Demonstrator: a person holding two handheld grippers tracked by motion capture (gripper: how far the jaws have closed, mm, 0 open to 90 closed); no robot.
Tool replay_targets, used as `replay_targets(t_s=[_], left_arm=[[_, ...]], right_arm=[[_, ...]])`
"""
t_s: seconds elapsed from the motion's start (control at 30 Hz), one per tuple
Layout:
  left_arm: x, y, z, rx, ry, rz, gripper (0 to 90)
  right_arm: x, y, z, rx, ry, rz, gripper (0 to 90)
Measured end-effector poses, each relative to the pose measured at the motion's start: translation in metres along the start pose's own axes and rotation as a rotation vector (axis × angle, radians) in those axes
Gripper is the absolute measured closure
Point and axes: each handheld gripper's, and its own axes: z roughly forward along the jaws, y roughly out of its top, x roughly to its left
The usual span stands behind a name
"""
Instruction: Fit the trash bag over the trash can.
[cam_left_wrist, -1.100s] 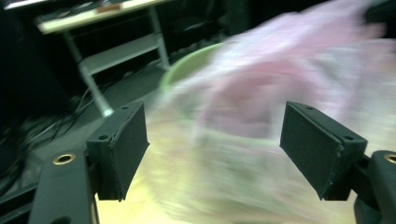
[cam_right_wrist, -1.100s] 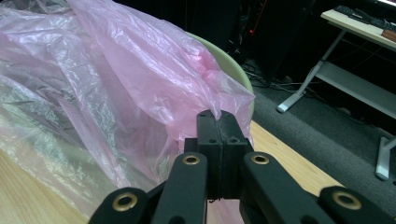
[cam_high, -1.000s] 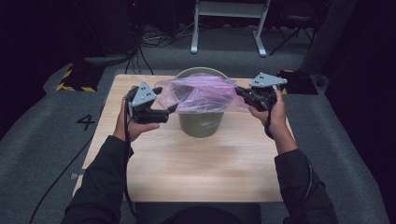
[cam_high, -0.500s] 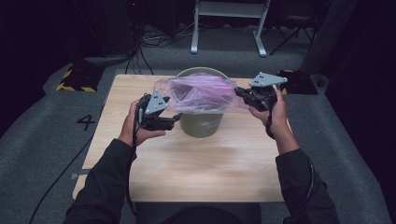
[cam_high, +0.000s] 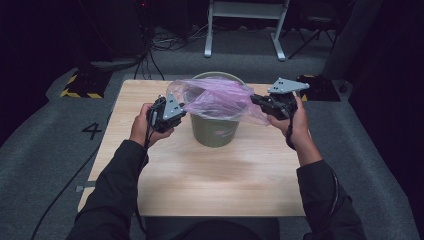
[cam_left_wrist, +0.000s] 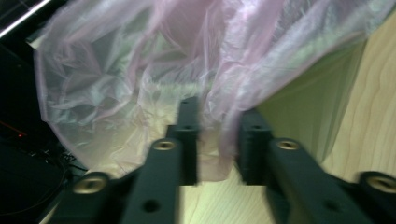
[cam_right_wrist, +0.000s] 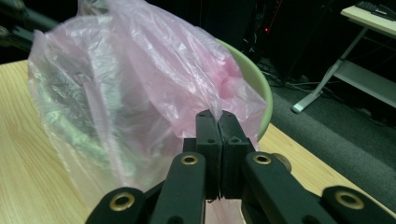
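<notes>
Left gripper (cam_high: 181, 111) has dropped toward the desk's (cam_high: 210, 175) left edge, closing around one pink bag (cam_high: 217, 97) over one bucket (cam_high: 215, 131); right gripper (cam_high: 256, 100) is clamping it. Floor's reading "4" (cam_high: 93, 131).

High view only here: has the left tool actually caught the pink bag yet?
Observer: Not quite. In the left gripper view the left tool has just been closing its jaws, but a gap remains, with a fold of the pink bag hanging between them.
Operator: And the right tool?
Observer: The right gripper view shows the right tool shut tight, with the bag's film pinched between its pads.
Operator: Is the bag over the rim on that side?
Observer: No. Next to that tool the green bucket shows a bare rim.
</notes>
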Motion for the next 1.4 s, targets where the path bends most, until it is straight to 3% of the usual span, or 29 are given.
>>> replay_targets(t_s=[0.07, 0.17, 0.33, 0.47, 0.63, 0.9, 1.17, 1.2, 1.23, 1.3, 1.4], left_arm=[[0.001, -0.004, 0.000, 0.002, -0.020, -0.005, 87.6], [0.002, -0.009, -0.001, -0.006, -0.056, -0.008, 89.6], [0.000, -0.016, 0.001, 0.020, -0.085, 0.015, 89.8], [-0.001, -0.023, 0.005, 0.025, -0.139, 0.017, 89.8], [-0.003, -0.030, 0.008, 0.043, -0.188, 0.026, 89.8], [-0.006, -0.043, 0.008, 0.085, -0.201, 0.043, 89.8], [-0.005, -0.059, 0.006, 0.070, -0.225, -0.008, 89.3], [-0.004, -0.061, 0.004, 0.061, -0.223, -0.025, 88.1], [-0.004, -0.062, 0.003, 0.053, -0.210, -0.049, 80.1], [-0.003, -0.064, -0.001, 0.028, -0.195, -0.113, 55.7], [0.001, -0.066, -0.015, -0.053, -0.181, -0.186, 32.6]], right_arm=[[-0.001, 0.000, -0.001, -0.002, -0.006, 0.005, 89.6], [-0.004, 0.000, -0.001, -0.004, -0.013, 0.017, 89.6], [-0.016, 0.000, 0.003, -0.033, -0.010, 0.105, 89.7], [-0.027, 0.002, 0.011, -0.017, -0.067, 0.132, 89.7], [-0.038, 0.003, 0.031, 0.057, -0.128, 0.125, 89.7], [-0.054, -0.001, 0.052, 0.117, -0.183, 0.137, 89.7], [-0.065, -0.007, 0.067, 0.147, -0.210, 0.148, 89.7], [-0.065, -0.008, 0.068, 0.142, -0.207, 0.153, 89.6], [-0.064, -0.008, 0.069, 0.139, -0.208, 0.151, 89.6], [-0.063, -0.009, 0.071, 0.133, -0.206, 0.146, 89.8], [-0.062, -0.009, 0.071, 0.125, -0.206, 0.149, 89.9]])
